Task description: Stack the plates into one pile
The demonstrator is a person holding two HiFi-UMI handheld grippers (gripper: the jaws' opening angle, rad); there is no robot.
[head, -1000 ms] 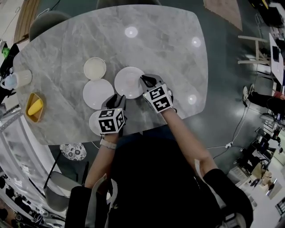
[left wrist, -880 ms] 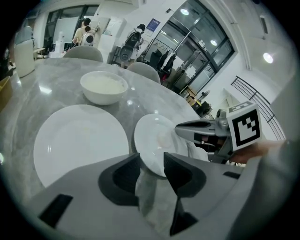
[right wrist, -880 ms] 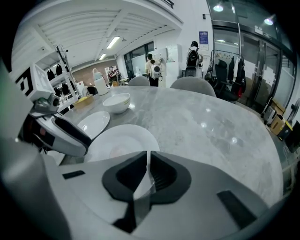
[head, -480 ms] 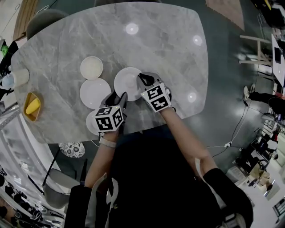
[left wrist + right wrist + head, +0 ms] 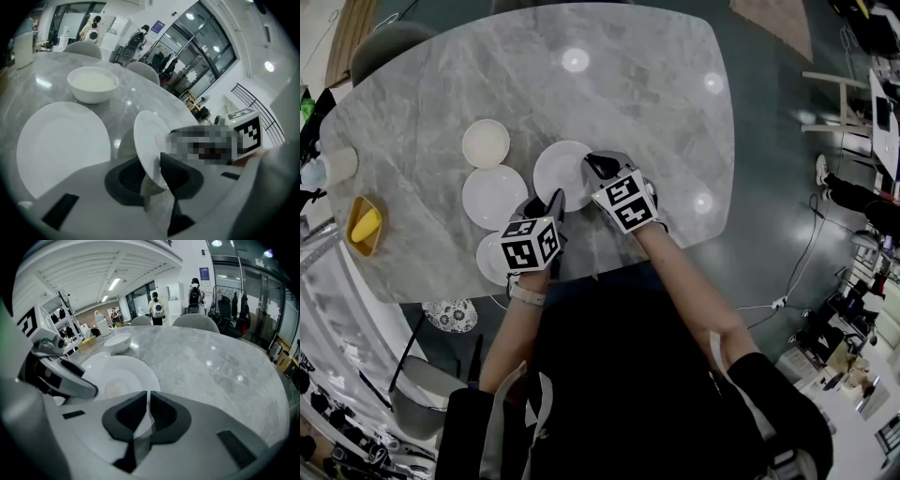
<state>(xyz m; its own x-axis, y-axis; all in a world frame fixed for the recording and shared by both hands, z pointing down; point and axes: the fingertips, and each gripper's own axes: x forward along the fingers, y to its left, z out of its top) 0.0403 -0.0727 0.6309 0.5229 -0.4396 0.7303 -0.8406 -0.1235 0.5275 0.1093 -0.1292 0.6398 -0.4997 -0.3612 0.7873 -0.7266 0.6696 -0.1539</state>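
A white plate (image 5: 561,173) lies mid-table, tilted up in the left gripper view (image 5: 147,136). My right gripper (image 5: 592,167) is shut on its right rim, the thin edge pinched between the jaws (image 5: 147,404). My left gripper (image 5: 551,202) has just been closing its jaws, and they are now shut on the near rim (image 5: 152,164). To the left lie a larger white plate (image 5: 494,196) (image 5: 61,145) and a white bowl (image 5: 486,142) (image 5: 92,83). A small plate (image 5: 490,255) is partly hidden under my left hand.
A yellow dish (image 5: 364,225) holding something yellow and a pale cup (image 5: 337,166) stand at the marble table's left edge (image 5: 356,272). Chairs stand beyond the far side (image 5: 194,322). My left gripper's body (image 5: 61,378) shows in the right gripper view.
My left gripper has moved to the right onto the middle plate's near rim. The right gripper has kept its hold on the plate's rim.
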